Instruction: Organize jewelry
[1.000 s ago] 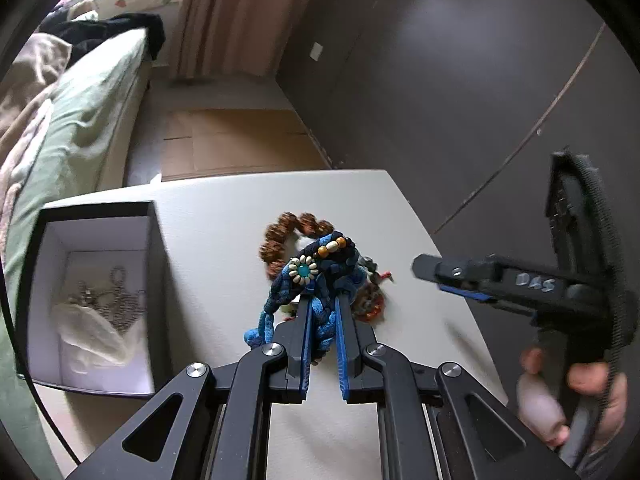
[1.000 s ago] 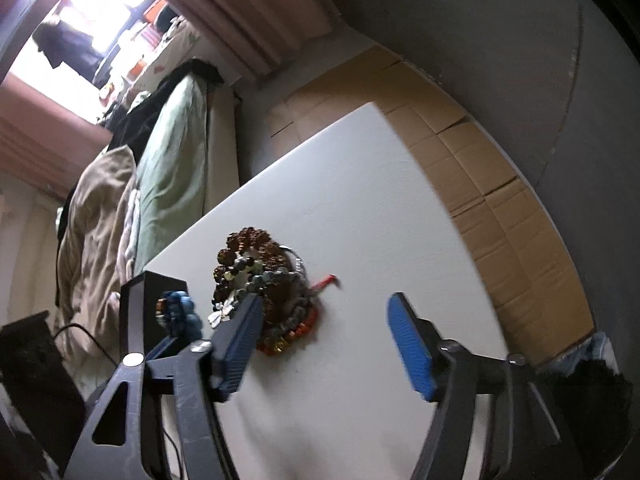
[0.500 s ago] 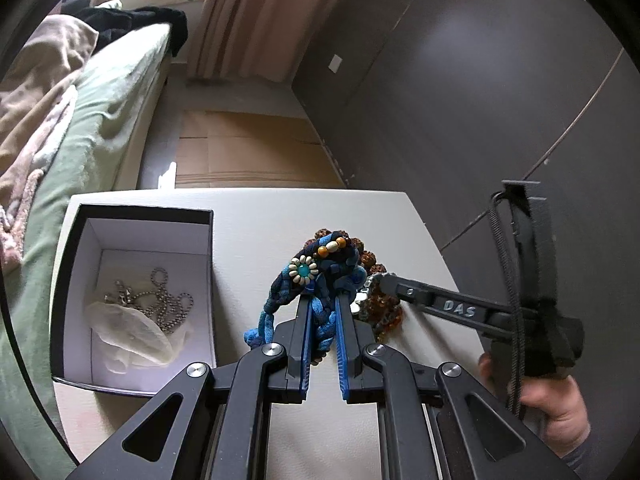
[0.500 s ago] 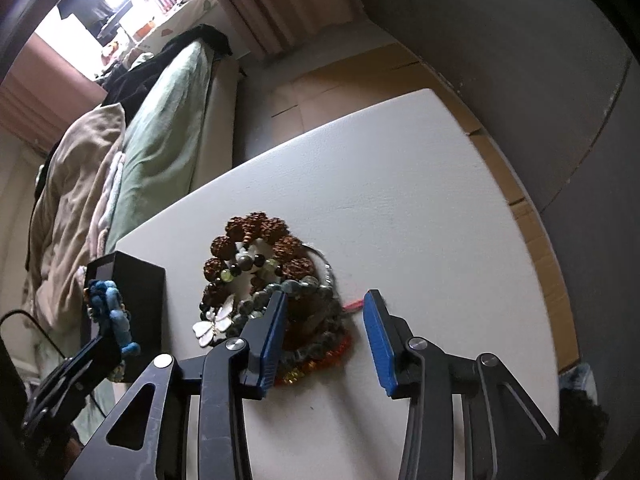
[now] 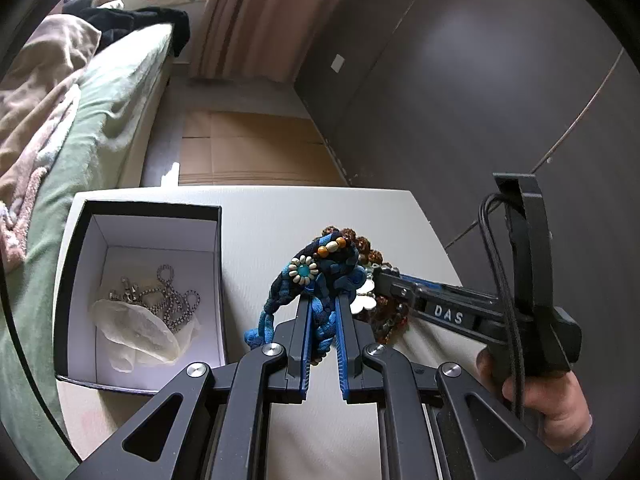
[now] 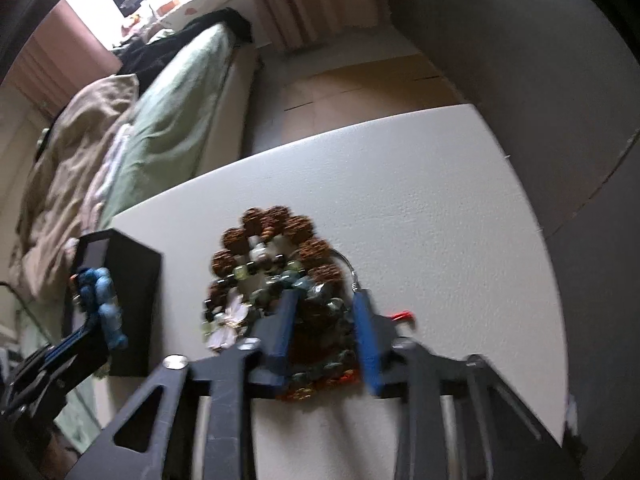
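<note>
place: home bedroom | signs: bed, curtains, rumpled blanket

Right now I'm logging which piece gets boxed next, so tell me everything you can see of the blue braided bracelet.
The blue braided bracelet is woven cord in light and dark blue, with a flower-shaped bead charm around a turquoise centre and a short row of orange, white and brown beads. It is pinched between the left gripper's jaws, held above the table, a loose braided end hanging down on the left. It hangs between the open black box and the bead pile.
</note>
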The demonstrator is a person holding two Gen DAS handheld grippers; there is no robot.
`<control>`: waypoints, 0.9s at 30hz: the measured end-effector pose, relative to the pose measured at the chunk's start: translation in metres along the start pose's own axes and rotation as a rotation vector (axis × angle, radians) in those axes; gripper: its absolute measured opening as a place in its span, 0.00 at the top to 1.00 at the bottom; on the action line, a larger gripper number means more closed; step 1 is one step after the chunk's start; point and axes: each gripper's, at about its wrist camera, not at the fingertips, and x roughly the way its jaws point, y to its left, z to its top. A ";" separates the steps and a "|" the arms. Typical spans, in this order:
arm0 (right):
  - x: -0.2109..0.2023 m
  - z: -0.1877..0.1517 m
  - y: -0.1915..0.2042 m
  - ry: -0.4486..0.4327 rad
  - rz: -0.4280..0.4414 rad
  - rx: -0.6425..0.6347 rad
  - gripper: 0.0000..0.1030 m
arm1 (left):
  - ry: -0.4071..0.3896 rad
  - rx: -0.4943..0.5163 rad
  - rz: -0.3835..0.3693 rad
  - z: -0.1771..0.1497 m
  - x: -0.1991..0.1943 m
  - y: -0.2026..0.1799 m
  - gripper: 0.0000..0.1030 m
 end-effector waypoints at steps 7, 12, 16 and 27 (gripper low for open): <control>-0.021 -0.002 0.000 -0.033 0.028 0.008 0.83 | -0.023 -0.010 -0.003 0.003 -0.007 0.002 0.90; -0.036 -0.003 0.001 -0.063 0.072 0.033 0.83 | -0.058 -0.021 -0.008 0.007 -0.020 0.008 0.90; -0.051 -0.002 0.000 -0.091 0.161 0.070 0.83 | -0.077 -0.039 -0.009 0.009 -0.026 0.012 0.90; -0.068 -0.008 0.019 -0.112 0.312 0.091 0.83 | -0.144 -0.117 -0.016 0.018 -0.055 0.041 0.90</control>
